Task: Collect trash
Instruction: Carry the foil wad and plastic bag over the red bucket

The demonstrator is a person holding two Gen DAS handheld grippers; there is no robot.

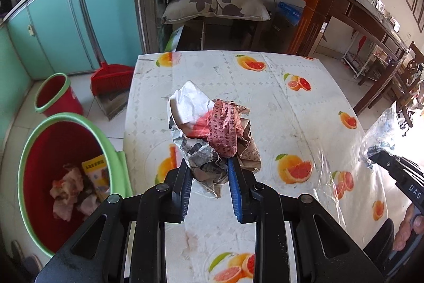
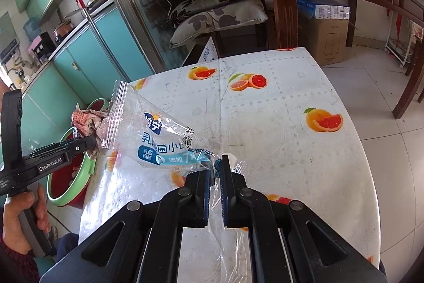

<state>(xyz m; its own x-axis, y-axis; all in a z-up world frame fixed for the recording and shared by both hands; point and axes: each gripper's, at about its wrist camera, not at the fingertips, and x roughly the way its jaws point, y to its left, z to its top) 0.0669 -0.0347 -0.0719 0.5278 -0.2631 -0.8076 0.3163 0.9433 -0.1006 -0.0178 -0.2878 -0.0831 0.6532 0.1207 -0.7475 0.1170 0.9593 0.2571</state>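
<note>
The left gripper (image 1: pixel 209 166), clamped on crumpled paper (image 1: pixel 212 129), hung nearer the bucket (image 1: pixel 26 150) off the table's left edge; the right gripper (image 2: pixel 217 169) pinched a plastic wrapper (image 2: pixel 159 131).

"GenRobot.AI" on left gripper (image 2: pixel 94 143).
</note>
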